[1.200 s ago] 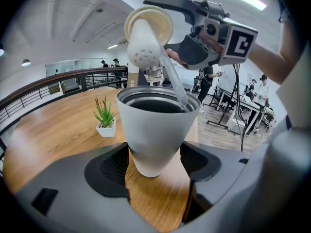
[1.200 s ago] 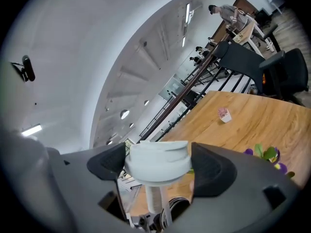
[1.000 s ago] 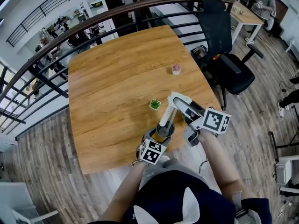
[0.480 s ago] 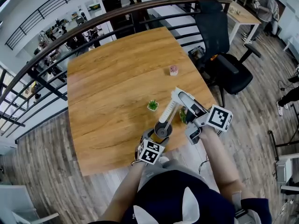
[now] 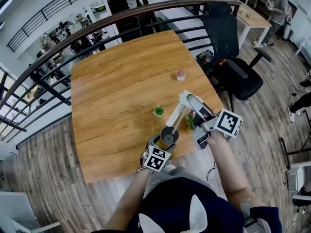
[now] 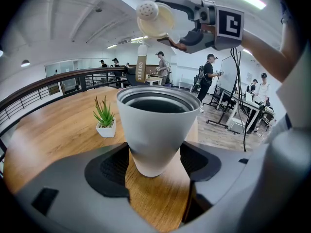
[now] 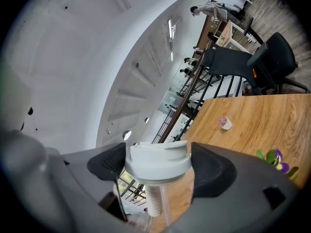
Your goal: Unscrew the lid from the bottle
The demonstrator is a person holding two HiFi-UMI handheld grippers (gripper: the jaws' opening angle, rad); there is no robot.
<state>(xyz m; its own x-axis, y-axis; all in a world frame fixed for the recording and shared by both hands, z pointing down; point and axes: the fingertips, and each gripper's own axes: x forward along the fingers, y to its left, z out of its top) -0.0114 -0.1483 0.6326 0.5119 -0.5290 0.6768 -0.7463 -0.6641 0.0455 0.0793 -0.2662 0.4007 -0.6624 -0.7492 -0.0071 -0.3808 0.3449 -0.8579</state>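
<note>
A white tapered bottle stands upright near the table's front edge, its mouth open and dark inside. My left gripper is shut on its lower body and shows below the bottle in the head view. The white lid, with a long straw hanging from it, is off the bottle. My right gripper is shut on the lid's sides. In the head view the lid and straw are held tilted, up and to the right of the bottle. The lid hangs above the bottle's mouth.
A small green plant pot stands just beyond the bottle, a pink one farther back. A purple-flowered plant sits close to my right gripper. The wooden table ends just in front of me. A black office chair stands to the right.
The right gripper has drifted slightly right and back with the lid and straw, with the straw's lower end still by the bottle's mouth. The left gripper and bottle have hardly moved.
</note>
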